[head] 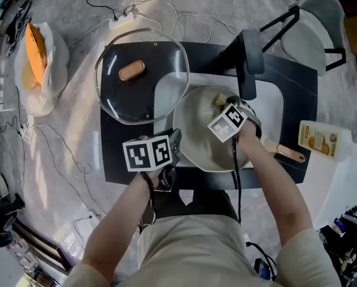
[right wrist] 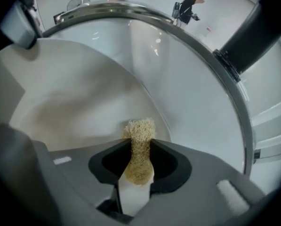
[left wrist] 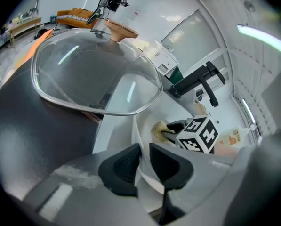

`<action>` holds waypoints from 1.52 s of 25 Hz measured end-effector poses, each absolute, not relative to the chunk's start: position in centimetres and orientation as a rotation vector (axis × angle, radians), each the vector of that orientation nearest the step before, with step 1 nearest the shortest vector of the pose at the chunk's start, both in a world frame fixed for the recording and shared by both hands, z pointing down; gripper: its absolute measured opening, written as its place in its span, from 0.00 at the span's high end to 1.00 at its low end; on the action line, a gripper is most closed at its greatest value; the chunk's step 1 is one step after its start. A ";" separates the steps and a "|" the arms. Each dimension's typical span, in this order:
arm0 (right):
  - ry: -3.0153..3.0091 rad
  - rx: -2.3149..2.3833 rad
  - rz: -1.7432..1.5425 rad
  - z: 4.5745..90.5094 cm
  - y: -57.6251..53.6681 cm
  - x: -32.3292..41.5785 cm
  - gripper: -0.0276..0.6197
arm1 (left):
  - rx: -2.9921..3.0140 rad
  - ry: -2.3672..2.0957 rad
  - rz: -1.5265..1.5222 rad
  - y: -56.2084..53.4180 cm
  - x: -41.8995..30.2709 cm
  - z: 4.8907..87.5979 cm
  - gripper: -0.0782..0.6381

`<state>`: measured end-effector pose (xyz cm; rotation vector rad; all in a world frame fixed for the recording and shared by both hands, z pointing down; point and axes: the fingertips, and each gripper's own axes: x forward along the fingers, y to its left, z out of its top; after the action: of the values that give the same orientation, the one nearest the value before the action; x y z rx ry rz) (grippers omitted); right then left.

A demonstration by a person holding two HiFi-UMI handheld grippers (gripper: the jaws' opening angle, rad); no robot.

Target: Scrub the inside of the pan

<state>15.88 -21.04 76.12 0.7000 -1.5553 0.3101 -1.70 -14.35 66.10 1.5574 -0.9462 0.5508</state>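
A white-lined pan (head: 199, 133) sits in the sink, its copper-tipped handle (head: 290, 153) pointing right. My left gripper (head: 175, 143) is shut on the pan's near-left rim; in the left gripper view the thin white rim (left wrist: 136, 131) runs between its two pads (left wrist: 145, 161). My right gripper (head: 225, 106) is inside the pan at the far side, shut on a tan fibrous scrubber (head: 218, 100). In the right gripper view the scrubber (right wrist: 139, 147) sticks out past the jaws (right wrist: 139, 161) and its tip lies against the pan's inner wall (right wrist: 84, 93).
A glass lid (head: 142, 76) with a copper knob lies on the dark counter left of the sink, overlapping the sink's edge. A black faucet (head: 250, 58) overhangs the far side. A yellow soap bottle (head: 319, 139) lies at the right. Cables and a white bag (head: 37, 64) are on the floor.
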 end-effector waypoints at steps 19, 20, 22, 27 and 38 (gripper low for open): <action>-1.494 0.099 1.019 67.6 -5.7 14.5 0.77 | 1.608 -0.944 0.592 -14.2 -1.2 66.0 0.78; -1.540 0.103 1.052 67.2 -5.6 13.4 0.77 | 1.608 -0.947 0.593 -14.2 -1.2 66.0 0.78; -1.631 0.134 1.108 66.7 -5.8 11.1 0.77 | 1.606 -0.954 0.592 -14.1 -1.3 65.9 0.78; -1.826 0.234 1.301 65.1 -7.4 6.1 0.77 | 1.598 -0.970 0.592 -13.9 -1.4 66.0 0.78; -2.038 0.672 1.305 62.7 -12.3 4.0 0.77 | 1.645 -0.968 0.538 -13.8 -3.0 64.0 0.78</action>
<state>3.97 -12.26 62.75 0.6715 -2.0385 1.3045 -2.98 -13.83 63.96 1.6448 -0.9676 0.5385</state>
